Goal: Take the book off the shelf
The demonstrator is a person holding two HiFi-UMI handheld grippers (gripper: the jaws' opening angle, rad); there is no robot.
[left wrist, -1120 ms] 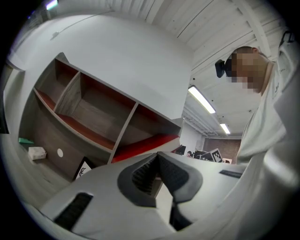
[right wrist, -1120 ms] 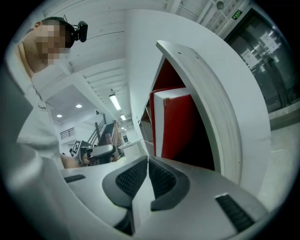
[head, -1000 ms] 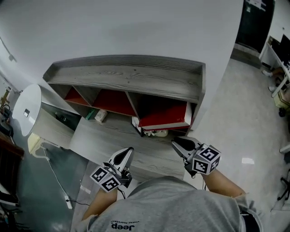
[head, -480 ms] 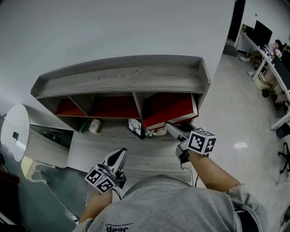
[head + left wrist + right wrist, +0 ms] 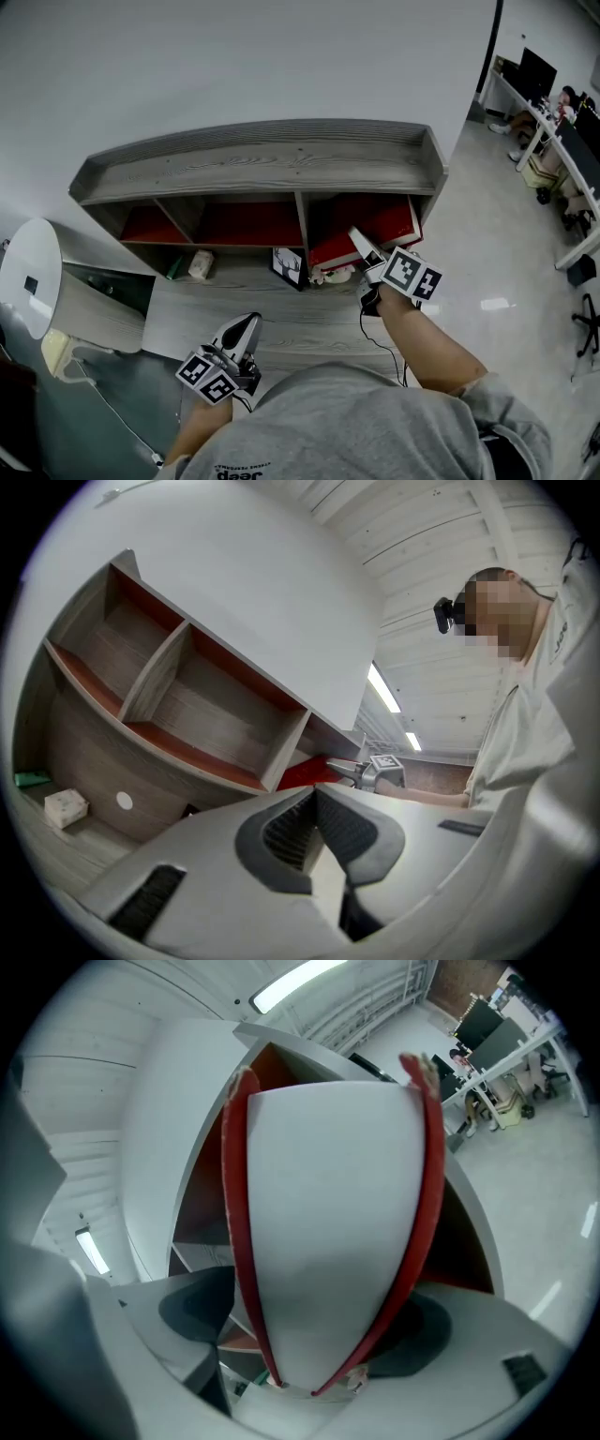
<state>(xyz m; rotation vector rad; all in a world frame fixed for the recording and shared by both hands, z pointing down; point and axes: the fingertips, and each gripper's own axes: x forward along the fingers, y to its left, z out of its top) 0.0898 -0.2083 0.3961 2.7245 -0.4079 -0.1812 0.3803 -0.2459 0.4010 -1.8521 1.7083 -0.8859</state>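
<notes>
A red-covered book [image 5: 394,223] stands leaning in the right compartment of the grey wooden shelf [image 5: 262,169]. My right gripper [image 5: 361,242] reaches into that compartment at the book's near edge. In the right gripper view the book [image 5: 328,1194] fills the frame, white page edge between two red covers, and it sits between the wide-spread jaws of the right gripper [image 5: 314,1335]. The right cover lies against one pad; a small gap shows on the left. My left gripper [image 5: 246,326] hangs low over the desk, shut and empty; in its own view the left gripper [image 5: 314,794] has its pads touching.
On the desk [image 5: 281,319] under the shelf lie a small pale box [image 5: 200,265], a green item [image 5: 174,268] and a black-and-white object [image 5: 289,265]. A white round thing [image 5: 28,277] stands at the left. Office desks [image 5: 562,122] are far right.
My right gripper moved forward and up from the desk edge into the right compartment, and its jaws went from nearly shut to wide around the book. The left gripper barely moved.
</notes>
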